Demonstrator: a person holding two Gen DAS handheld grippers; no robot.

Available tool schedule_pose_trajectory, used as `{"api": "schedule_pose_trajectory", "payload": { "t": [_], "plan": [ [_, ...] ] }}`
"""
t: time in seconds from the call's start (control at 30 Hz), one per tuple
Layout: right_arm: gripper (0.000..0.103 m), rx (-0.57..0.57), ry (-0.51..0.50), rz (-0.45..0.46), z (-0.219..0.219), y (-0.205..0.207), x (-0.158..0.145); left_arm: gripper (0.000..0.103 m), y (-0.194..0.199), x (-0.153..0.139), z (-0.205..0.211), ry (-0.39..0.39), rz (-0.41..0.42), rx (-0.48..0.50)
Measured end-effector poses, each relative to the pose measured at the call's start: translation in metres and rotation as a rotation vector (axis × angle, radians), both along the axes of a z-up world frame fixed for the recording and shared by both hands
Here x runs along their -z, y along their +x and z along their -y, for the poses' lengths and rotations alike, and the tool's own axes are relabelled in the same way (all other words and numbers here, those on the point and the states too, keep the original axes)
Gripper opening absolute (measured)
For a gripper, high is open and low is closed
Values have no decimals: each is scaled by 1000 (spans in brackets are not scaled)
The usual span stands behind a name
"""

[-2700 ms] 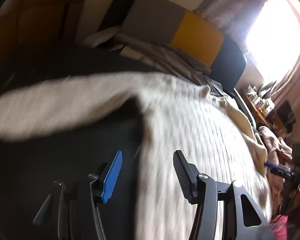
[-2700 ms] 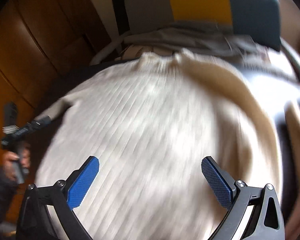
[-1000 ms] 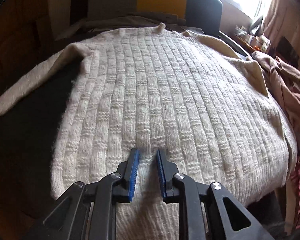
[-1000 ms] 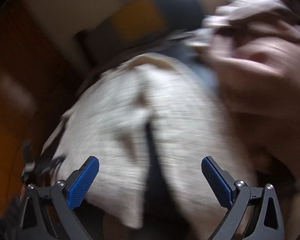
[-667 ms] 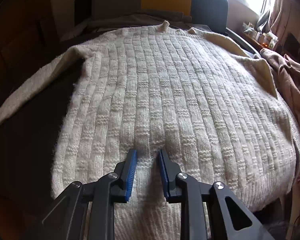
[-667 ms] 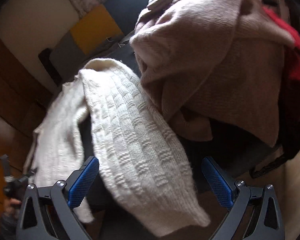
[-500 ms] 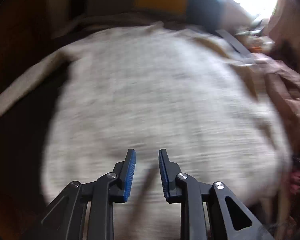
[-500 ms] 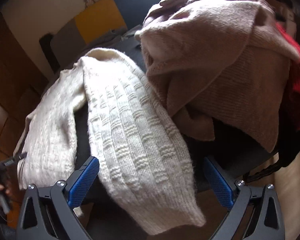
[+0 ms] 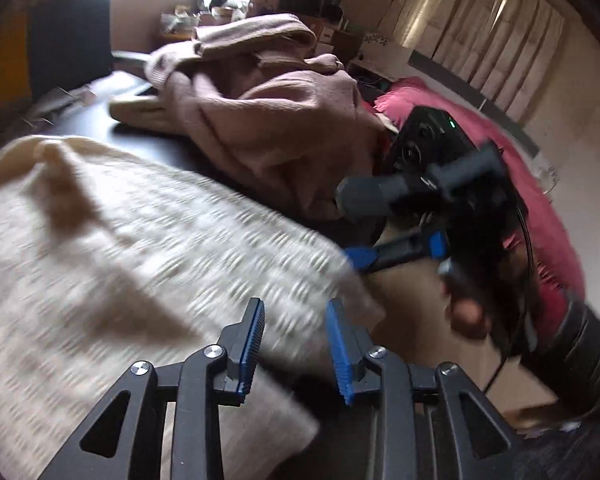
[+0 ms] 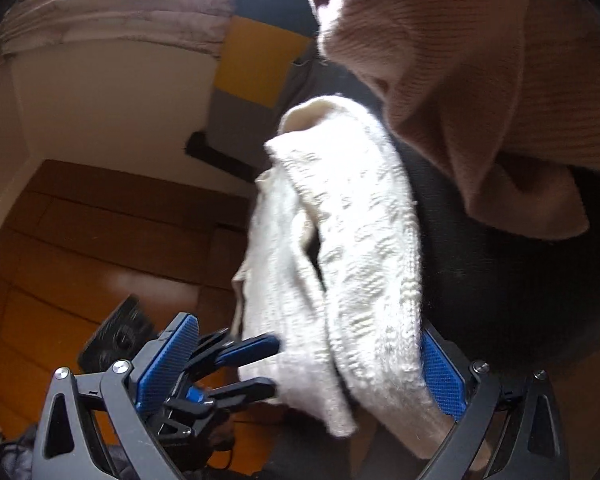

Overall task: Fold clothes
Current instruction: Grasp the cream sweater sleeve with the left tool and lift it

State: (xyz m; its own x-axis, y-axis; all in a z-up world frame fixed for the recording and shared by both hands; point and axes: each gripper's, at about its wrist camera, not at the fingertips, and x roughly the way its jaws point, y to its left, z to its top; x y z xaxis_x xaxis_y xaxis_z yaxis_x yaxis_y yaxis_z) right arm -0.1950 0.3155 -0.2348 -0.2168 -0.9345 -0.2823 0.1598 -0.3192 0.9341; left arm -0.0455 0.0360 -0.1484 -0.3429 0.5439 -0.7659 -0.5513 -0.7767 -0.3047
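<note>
A cream ribbed sweater (image 9: 120, 248) lies on a black surface (image 9: 140, 136), blurred by motion. My left gripper (image 9: 298, 348) hovers over its near right corner, open with a narrow gap and nothing clamped. In the right wrist view the cream sweater's sleeve (image 10: 360, 260) hangs down between the wide-open fingers of my right gripper (image 10: 304, 368), brushing the right pad (image 10: 440, 376). The left gripper (image 10: 266, 366) reaches the cloth's edge from the left. A hand holds the right gripper (image 9: 364, 258) just beyond the sweater's corner.
A heap of pinkish-brown knitwear (image 9: 280, 128) sits close behind the sweater on the same surface and fills the upper right (image 10: 480, 80). Red bedding (image 9: 420, 100) lies beyond. Yellow and grey cushions (image 10: 260, 64) and a wooden wardrobe (image 10: 80, 240) stand behind.
The left camera has swung from the sweater's body to its right corner, and its fingers stand slightly wider. The right gripper has closed in on the hanging sleeve, which now lies between its fingers.
</note>
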Motion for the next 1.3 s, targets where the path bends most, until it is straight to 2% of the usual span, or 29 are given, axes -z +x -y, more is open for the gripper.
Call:
{"api": "schedule_pose_trajectory", "payload": {
  "t": [0.07, 0.23, 0.37, 0.47, 0.5, 0.53, 0.6, 0.67, 0.83, 0.9, 1.07, 1.13, 1.2, 1.3],
  "plan": [
    [103, -6, -66, 18, -3, 0, 4, 39, -7, 6, -9, 3, 31, 23],
    [103, -27, -260, 53, -4, -3, 15, 43, -21, 24, -21, -19, 93, 63],
    [103, -63, -307, 65, 0, -9, 17, 47, -26, 32, -20, 13, 129, 74],
    [103, -97, -351, 82, 6, -17, 17, 55, -26, 32, -18, 35, 140, 87],
    [103, -116, -369, 84, 9, -19, 16, 55, -26, 30, -14, 43, 137, 83],
    [103, -139, -367, 82, 14, -22, 13, 56, -25, 27, -8, 52, 129, 73],
    [103, -179, -320, 74, 27, -26, 6, 45, -24, 21, 4, 70, 111, 52],
    [103, -186, -302, 59, 31, -30, -2, 16, -22, 16, 16, 88, 93, 31],
    [103, -159, -313, -13, 32, -36, -32, 13, -19, 0, 49, 142, 46, -27],
    [103, -128, -287, -46, 32, -36, -44, 13, -19, -16, 73, 198, 22, -71],
    [103, -71, -226, -58, 34, -40, -56, 13, -26, -69, 153, 360, -61, -240],
    [103, -64, -199, -59, 55, -50, -58, 13, -33, -92, 190, 410, -104, -323],
    [103, -49, -132, -75, 75, -59, -61, 13, -38, -117, 229, 446, -151, -411],
    [103, -64, 64, -163, 117, -67, -72, 13, -46, -151, 273, 453, -231, -494]
  ]
}}
